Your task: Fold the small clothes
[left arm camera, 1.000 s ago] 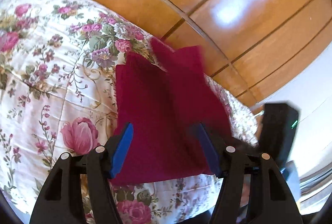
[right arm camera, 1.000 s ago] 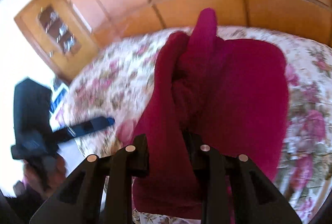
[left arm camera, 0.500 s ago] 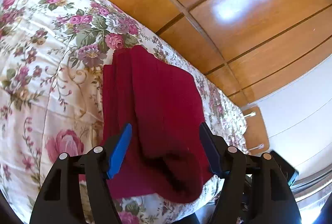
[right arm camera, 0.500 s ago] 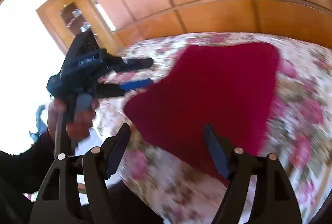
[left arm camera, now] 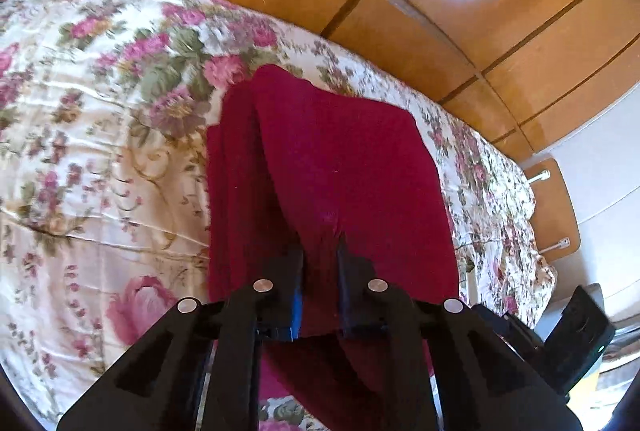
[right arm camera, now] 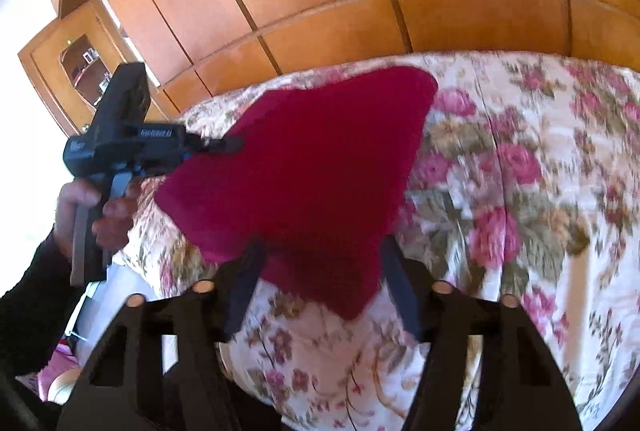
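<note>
Dark red garment (left arm camera: 332, 159) on floral bedspread (left arm camera: 100, 151), pinched at near edge.

Plain crimson cloth, folded double with a layered edge left of the left gripper (left arm camera: 320, 255); long axis running straight away from those fingers toward the wooden panelling (left arm camera: 400, 11), far end rounded. Left jaws just closed, nearly together, clamped on a bunched fold of the near edge. Right gripper (right arm camera: 320, 259) half open, jaws just narrowing, a hanging corner between the fingers, contact unclear.
</note>
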`<move>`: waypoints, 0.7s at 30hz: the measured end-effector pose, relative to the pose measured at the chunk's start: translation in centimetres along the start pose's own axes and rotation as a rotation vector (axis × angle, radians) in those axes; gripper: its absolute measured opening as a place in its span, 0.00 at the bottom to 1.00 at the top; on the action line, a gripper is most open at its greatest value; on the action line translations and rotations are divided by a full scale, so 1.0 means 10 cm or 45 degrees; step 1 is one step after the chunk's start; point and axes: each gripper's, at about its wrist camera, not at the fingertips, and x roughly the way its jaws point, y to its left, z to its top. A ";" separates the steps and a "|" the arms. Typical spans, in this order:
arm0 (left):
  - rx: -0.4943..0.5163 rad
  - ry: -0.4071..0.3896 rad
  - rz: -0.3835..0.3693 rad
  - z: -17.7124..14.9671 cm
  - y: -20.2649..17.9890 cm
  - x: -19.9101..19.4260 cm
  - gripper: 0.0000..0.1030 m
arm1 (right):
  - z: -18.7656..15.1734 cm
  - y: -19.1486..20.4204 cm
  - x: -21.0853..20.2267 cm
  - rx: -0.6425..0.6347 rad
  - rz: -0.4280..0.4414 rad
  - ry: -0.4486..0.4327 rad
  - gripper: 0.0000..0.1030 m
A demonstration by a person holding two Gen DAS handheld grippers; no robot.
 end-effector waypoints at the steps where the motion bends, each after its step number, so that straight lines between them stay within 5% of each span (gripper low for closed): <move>1: -0.005 -0.020 0.006 -0.01 0.04 -0.07 0.12 | 0.05 0.07 0.01 -0.016 0.027 -0.014 0.48; 5: -0.032 -0.019 0.075 -0.14 0.20 -0.11 0.12 | 0.07 0.29 0.31 -0.131 0.034 0.063 0.46; 8: -0.037 0.019 0.161 -0.31 0.32 0.07 0.12 | -0.08 0.32 0.72 -0.158 -0.066 0.199 0.46; 10: -0.045 -0.010 0.186 -0.35 0.33 0.11 0.16 | -0.14 0.28 0.81 -0.141 -0.078 0.187 0.46; 21: 0.213 -0.350 0.430 -0.40 -0.40 -0.33 0.21 | -0.01 0.21 0.46 -0.108 -0.035 0.152 0.55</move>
